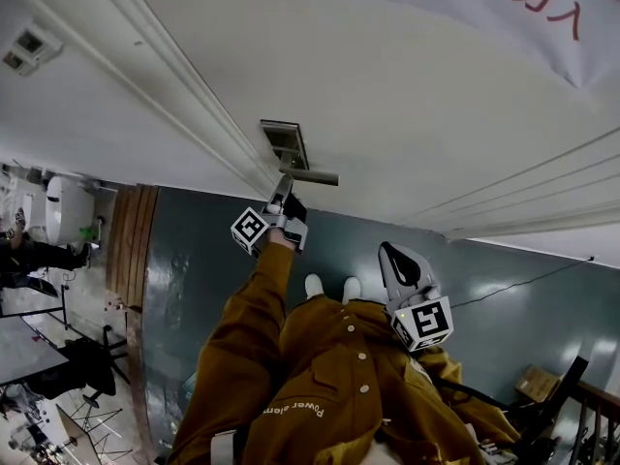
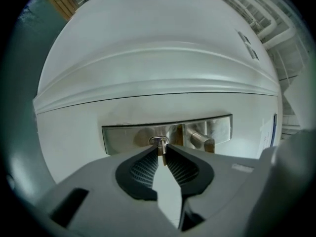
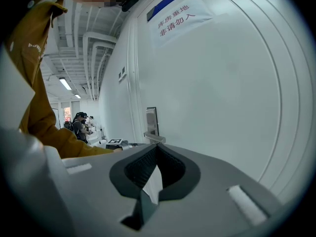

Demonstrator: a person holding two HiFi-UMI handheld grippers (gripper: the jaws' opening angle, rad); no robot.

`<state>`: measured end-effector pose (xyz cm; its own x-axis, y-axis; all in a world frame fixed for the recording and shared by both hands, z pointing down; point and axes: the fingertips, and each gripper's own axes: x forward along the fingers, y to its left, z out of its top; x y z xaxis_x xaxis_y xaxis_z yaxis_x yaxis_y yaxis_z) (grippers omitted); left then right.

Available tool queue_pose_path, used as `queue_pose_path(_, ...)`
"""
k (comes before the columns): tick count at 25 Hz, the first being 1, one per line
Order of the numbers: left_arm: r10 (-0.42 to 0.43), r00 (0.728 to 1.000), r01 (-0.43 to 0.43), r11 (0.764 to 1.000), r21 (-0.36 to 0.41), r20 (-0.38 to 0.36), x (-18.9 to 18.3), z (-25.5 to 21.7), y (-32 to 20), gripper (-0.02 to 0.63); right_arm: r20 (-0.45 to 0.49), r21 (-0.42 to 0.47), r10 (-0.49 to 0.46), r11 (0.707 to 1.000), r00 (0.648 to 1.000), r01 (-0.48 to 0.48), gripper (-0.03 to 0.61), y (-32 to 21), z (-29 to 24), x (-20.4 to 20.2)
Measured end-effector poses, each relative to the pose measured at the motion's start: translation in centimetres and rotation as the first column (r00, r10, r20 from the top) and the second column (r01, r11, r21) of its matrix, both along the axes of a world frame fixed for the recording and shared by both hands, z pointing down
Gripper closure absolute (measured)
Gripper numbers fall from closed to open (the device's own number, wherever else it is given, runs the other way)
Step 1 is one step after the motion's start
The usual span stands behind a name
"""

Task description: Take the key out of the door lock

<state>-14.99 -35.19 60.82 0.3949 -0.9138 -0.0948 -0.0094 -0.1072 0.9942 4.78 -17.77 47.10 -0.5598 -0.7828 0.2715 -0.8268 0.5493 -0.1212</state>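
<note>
A small metal key (image 2: pixel 161 147) sticks out of the cylinder in the steel lock plate (image 2: pixel 123 138) on the white door (image 2: pixel 158 58). My left gripper (image 2: pixel 162 150) is shut on it, with the pad tips pressed on both sides of the key. The lever handle (image 2: pixel 201 141) sits just right of the key. In the head view the left gripper (image 1: pixel 283 201) is held up at the lock plate (image 1: pixel 284 143) and handle (image 1: pixel 312 175). My right gripper (image 1: pixel 399 260) hangs back from the door, shut on nothing (image 3: pixel 156 145).
A paper sign (image 3: pixel 177 16) with red print is taped high on the door. The person's mustard jacket (image 1: pixel 320 386) fills the lower head view. People (image 3: pixel 79 125) stand at tables far down the hall. A dark railing (image 1: pixel 581 405) is at the lower right.
</note>
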Motion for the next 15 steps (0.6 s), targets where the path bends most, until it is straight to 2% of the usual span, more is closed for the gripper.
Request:
queue_pose_path(2,0.002,1.000,-0.002,1.000,0.010,-0.019,0.1,-0.3,0.0,0.586,0.007,0.002,-0.001,1.000,1.000,0.001,0.572,0.1,0.1,0.0)
queue_pose_path(7,0.004,0.999,-0.004,1.000,-0.008,-0.044,0.0,-0.1,0.1,0.589,0.003,-0.003,-0.004,1.000,1.000,0.004,0.572,0.0,-0.1,-0.5)
queue_pose_path(11,0.006,1.000,-0.006,1.000,-0.019,-0.026,-0.1,0.0,0.2,0.591,0.004,0.006,-0.018,1.000,1.000,0.018,0.572,0.2,0.0,-0.7)
queue_pose_path(15,0.006,1.000,-0.006,0.998,-0.066,0.011,-0.6,1.2,0.5,0.591,0.008,0.009,-0.027,1.000,1.000,0.027,0.572,0.4,0.1,-1.0)
